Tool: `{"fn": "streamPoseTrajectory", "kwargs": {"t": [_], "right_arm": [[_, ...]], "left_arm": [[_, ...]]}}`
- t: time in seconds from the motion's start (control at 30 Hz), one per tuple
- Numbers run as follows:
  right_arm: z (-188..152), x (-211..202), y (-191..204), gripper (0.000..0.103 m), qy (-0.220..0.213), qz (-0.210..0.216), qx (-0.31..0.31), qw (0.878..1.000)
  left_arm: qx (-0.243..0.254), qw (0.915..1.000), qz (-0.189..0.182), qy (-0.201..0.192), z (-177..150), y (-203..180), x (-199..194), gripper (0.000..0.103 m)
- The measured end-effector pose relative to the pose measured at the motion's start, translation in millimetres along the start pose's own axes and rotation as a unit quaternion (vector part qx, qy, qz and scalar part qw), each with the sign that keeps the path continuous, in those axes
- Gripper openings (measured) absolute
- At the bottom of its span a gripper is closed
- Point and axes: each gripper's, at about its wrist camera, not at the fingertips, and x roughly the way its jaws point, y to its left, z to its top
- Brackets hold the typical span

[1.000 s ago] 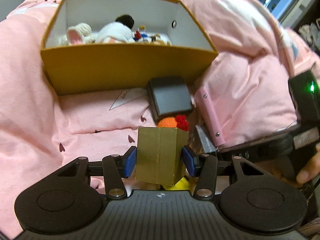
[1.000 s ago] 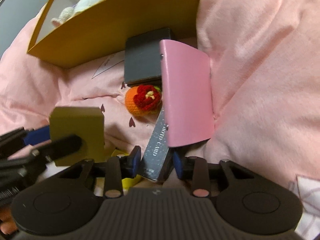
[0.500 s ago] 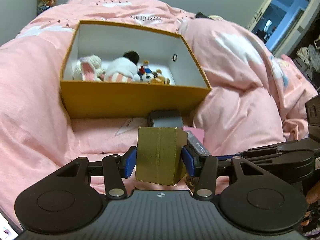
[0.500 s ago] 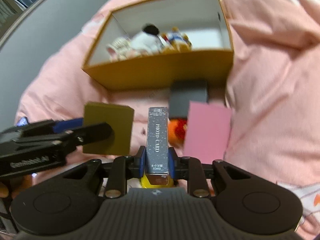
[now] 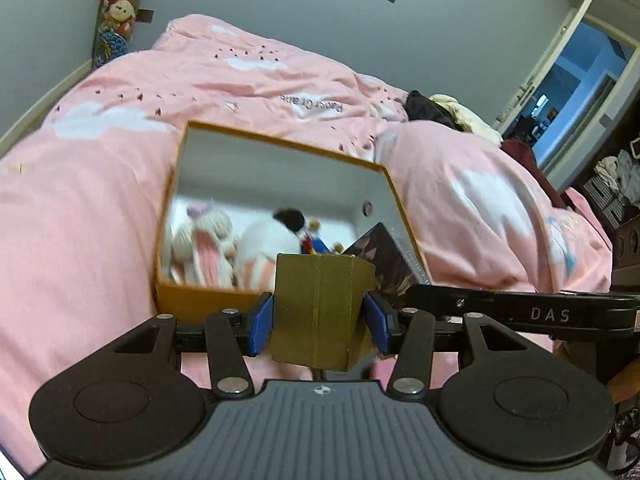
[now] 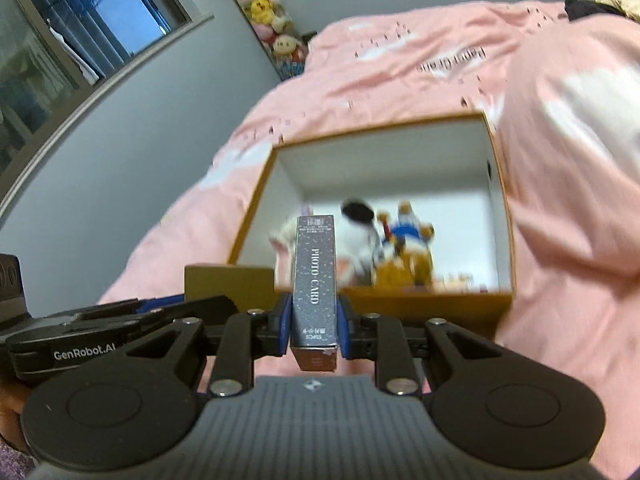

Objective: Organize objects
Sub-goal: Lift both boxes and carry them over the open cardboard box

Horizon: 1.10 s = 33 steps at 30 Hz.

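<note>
Two grippers each hold a box. The left gripper (image 5: pixel 318 316) has its blue pads (image 5: pixel 261 327) pressed on the sides of an upright gold box (image 5: pixel 320 312). The right gripper (image 6: pixel 313 328) is clamped on a slim grey card box (image 6: pixel 314 284) printed "PHOTO CARD", standing on end between its pads (image 6: pixel 343 334). In the left view the card box shows just right of the gold box, with the right gripper's arm crossing below it. Beyond both lies an open orange bin (image 5: pixel 200 300) with white inner walls, resting on a pink duvet (image 5: pixel 80 220). Plush toys (image 5: pixel 256 248) lie blurred inside it. More soft toys (image 6: pixel 264 12) hang in the corner by the grey wall (image 6: pixel 120 152).
</note>
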Motion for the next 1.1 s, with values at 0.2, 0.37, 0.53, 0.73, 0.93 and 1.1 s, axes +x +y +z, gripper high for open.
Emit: {"fn": "streamPoseTrajectory", "kwargs": {"t": [0.2, 0.37, 0.53, 0.73, 0.93, 1.1], "right_arm": [[35.1, 32.4, -12.1, 0.024, -0.017, 0.014, 0.026, 0.999], [55.6, 67.8, -29.7, 0.024, -0.022, 0.025, 0.062, 0.997], [75.2, 96.8, -39.4, 0.024, -0.029, 0.040, 0.080, 0.996], [90.2, 122.0, -46.2, 0.024, -0.035, 0.032, 0.087, 0.995], [90.3, 100.4, -66.9, 0.024, -0.047, -0.021, 0.070, 0.996], [81.8, 93.4, -74.7, 0.024, -0.029, -0.100, 0.007, 0.995]], "left_arm": [[0.009, 0.9991, 0.039, -0.015, 40.6, 15.8, 19.1, 0.057], [-0.013, 0.9983, 0.056, -0.004, 68.6, 35.6, 49.2, 0.057], [-0.022, 0.9967, 0.077, 0.013, 88.8, 47.7, 86.5, 0.057], [-0.012, 0.9946, 0.101, 0.019, 101.8, 50.6, 119.2, 0.057], [-0.030, 0.9980, 0.051, 0.020, 105.1, 37.9, 127.0, 0.057], [-0.014, 0.9995, -0.001, 0.030, 99.3, 5.1, 136.0, 0.057]]}}
